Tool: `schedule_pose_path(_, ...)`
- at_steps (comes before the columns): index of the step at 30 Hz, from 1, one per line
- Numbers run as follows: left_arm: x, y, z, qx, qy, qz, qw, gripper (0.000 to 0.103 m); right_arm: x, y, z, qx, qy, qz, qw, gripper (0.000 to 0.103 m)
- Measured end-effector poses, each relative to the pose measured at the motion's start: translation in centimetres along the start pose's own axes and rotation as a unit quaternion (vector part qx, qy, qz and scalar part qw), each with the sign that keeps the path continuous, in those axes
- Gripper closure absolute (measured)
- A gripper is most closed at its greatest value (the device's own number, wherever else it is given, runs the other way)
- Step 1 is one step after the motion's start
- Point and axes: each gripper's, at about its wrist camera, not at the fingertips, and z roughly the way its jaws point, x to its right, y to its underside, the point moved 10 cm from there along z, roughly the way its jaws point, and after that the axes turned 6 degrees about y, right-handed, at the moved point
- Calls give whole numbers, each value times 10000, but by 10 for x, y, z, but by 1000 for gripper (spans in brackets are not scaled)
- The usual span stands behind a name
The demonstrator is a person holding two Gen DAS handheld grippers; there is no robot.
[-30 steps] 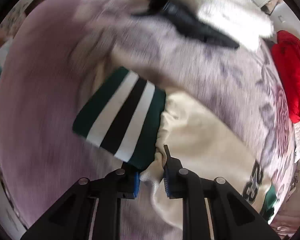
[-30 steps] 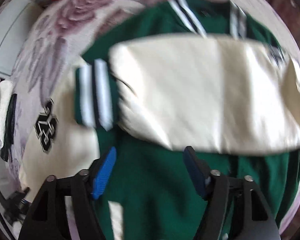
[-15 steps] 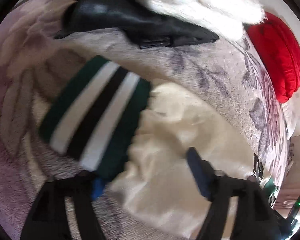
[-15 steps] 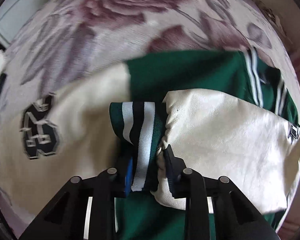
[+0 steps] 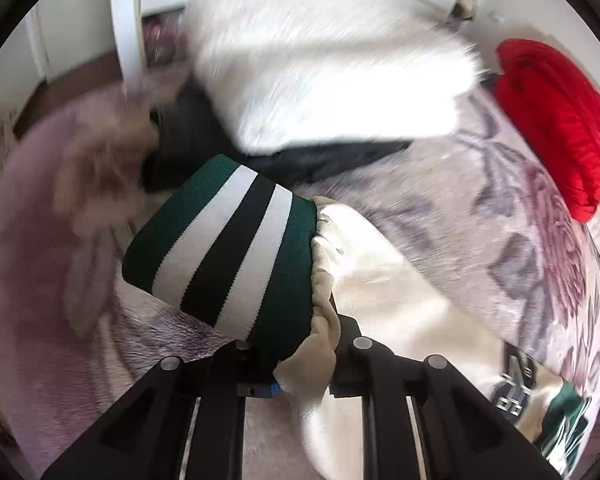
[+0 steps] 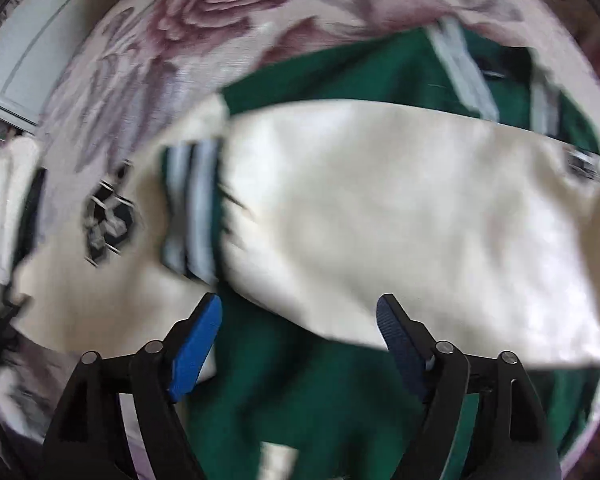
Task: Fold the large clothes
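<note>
A green varsity jacket (image 6: 300,392) with cream sleeves lies on a floral bedspread (image 6: 204,20). In the left wrist view my left gripper (image 5: 300,360) is shut on the end of a cream sleeve (image 5: 380,288), right at its green, white and black striped cuff (image 5: 228,256), which is lifted off the bed. In the right wrist view my right gripper (image 6: 300,332) is open and empty above the green body. The other cream sleeve (image 6: 400,220) lies folded across the body, its striped cuff (image 6: 192,208) to the left of it.
A white fluffy garment (image 5: 320,68) on a black item (image 5: 188,140) lies at the far side of the bed. A red garment (image 5: 556,120) sits at the right. A white cabinet (image 6: 28,52) stands beside the bed.
My left gripper, open half a second ago, has shut on the sleeve at its cuff and lifted it. My right gripper has let go of the other cuff, opened and drawn back.
</note>
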Motion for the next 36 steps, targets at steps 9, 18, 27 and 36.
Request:
schedule_pose_path(9,128,-13,-124,1178,-416,2052,9707,91,95,31,3,125,1374,168,9903,9)
schedule_pose_path(18,334,77,-208,1317,389,3864,9120,92,179,42,-21,29,657,821,9945,9)
schedule_pose_path(27,538,311,-200,-259,1850,4810,8566,92,356,102,-24,-496,427,2066,9762,9)
schedule_pose_path(36,575,479,-115,-1706,1497,5377,8120,91,463,180,8,-1165,247,2874,9504,9)
